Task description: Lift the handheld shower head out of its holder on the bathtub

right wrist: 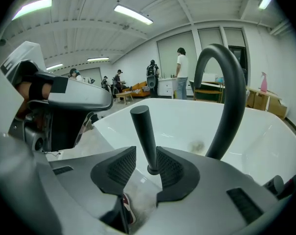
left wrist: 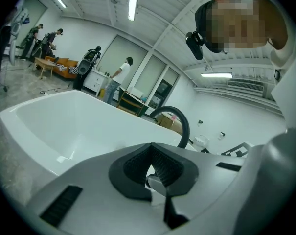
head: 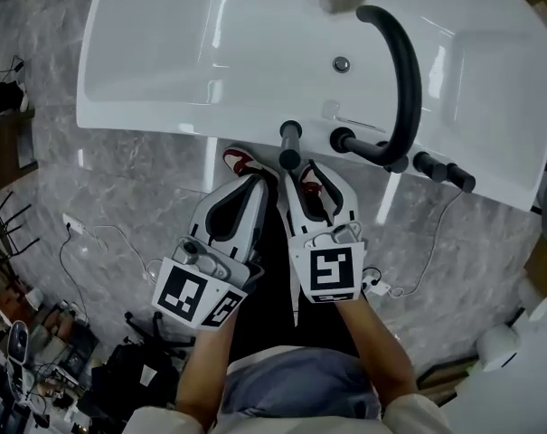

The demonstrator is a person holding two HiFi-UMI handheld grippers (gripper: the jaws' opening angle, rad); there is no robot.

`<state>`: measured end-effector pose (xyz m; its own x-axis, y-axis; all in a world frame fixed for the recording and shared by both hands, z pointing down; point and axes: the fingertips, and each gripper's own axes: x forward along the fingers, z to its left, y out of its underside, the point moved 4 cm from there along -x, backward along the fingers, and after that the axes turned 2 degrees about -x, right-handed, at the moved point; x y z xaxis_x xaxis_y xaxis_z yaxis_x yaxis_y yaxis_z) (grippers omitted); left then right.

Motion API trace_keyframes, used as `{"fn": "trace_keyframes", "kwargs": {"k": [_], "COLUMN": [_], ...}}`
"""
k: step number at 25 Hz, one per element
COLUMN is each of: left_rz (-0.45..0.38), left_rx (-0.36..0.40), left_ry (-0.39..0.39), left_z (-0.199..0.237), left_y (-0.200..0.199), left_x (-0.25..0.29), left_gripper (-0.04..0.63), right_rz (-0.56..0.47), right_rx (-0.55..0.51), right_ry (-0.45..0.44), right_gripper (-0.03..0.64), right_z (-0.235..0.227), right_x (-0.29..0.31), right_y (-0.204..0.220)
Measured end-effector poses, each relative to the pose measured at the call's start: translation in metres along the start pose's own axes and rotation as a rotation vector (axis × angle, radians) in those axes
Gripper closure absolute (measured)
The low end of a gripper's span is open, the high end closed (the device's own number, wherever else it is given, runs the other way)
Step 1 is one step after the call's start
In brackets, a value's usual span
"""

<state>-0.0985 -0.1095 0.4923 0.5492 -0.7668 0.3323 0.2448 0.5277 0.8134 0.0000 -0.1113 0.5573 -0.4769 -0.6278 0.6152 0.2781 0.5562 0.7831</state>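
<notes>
Fittings of matt black stand on the near rim of one glossy white bathtub (head: 146, 107), a deep basin with rounded corners. We count one handheld shower head (right wrist: 144, 131), a plain smooth stick, upright in its holder about the middle of that rim. We also count one thick spout (head: 407, 70) bent in a high arch over the basin, and three short round handles (head: 342, 139) toward the right end of the rim. One small metal drain (head: 342, 63) shines in the bottom.

Our right gripper (right wrist: 147, 166) has its ribbed dark pads apart. The stick stands between them, and a gap shows between it and one pad. Our left gripper (left wrist: 150, 153) is just before the rim, with its pads closed tip to tip on nothing.

The floor (head: 119, 197) is polished grey stone with pale veins. The room is large and white, with a ribbed ceiling and long tube lamps.
</notes>
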Motion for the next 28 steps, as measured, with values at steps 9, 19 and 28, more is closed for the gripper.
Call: {"fn": "trace_keyframes", "kwargs": {"k": [9,19,28], "left_rz": [0.031,0.055,0.069], "left_rx": [-0.022,-0.079,-0.091], "left_ry": [-0.011,-0.008,-0.023], "left_z": [0.023,0.041,0.055], "left_y": [0.024,0.04,0.047], "left_x": [0.015,0.019,0.024], "left_gripper": [0.59,0.591,0.591], "right_rz": [0.049,0.065,0.029], "right_rx": [-0.012,-0.039,-0.049], "right_ry": [0.025,0.071,0.076], "right_gripper": [0.472,0.466,0.466], "right_z": [-0.006,-0.005,-0.012], "right_x": [0.043,0.069,0.095], "right_y": [0.024,0.043,0.049]}}
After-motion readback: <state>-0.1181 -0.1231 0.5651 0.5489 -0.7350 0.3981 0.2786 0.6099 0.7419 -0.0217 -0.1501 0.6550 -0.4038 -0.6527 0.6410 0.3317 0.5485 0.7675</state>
